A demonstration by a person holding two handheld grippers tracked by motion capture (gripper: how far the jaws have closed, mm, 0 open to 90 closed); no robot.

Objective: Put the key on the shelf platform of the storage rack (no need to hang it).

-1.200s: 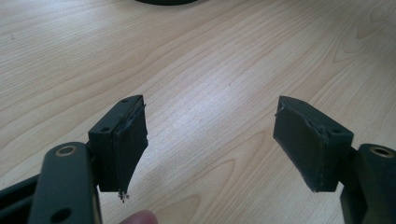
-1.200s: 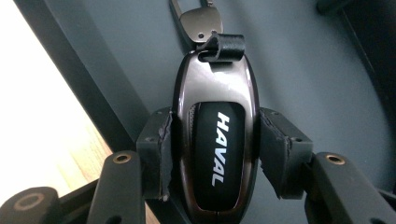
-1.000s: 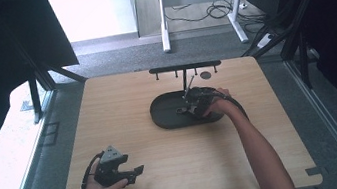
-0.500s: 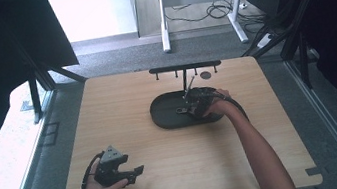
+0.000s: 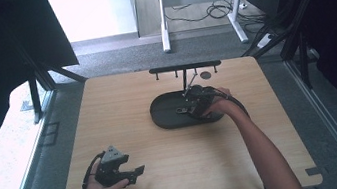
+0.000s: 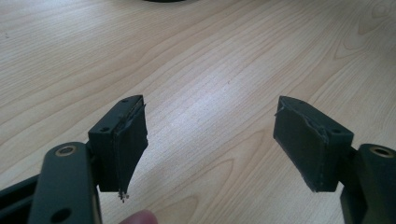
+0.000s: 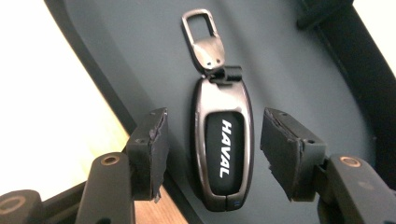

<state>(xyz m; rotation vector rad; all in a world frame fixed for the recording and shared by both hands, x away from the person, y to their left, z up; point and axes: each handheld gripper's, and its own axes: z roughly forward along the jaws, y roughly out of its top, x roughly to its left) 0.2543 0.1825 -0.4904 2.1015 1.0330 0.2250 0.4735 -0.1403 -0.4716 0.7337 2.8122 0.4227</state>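
Nothing has shifted since a second ago. Right gripper [image 7: 212,154] hangs wide open astride a Haval key fob [image 7: 223,156] lying flat in the dark tray [image 5: 161,113] — close squarely on its long sides. Left gripper [image 6: 210,140] rests open, empty, above the wooden surface [image 5: 176,159].

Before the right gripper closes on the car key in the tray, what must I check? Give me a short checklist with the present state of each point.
1. Right gripper open: ok.
2. Key fob between the jaws: ok.
3. Key fob lies flat in the dark tray: ok.
4. Metal clip free of the pads: ok.
5. Pads touching the fob: not ok, gaps on both sides.
6. Left gripper open and away from the tray: ok.
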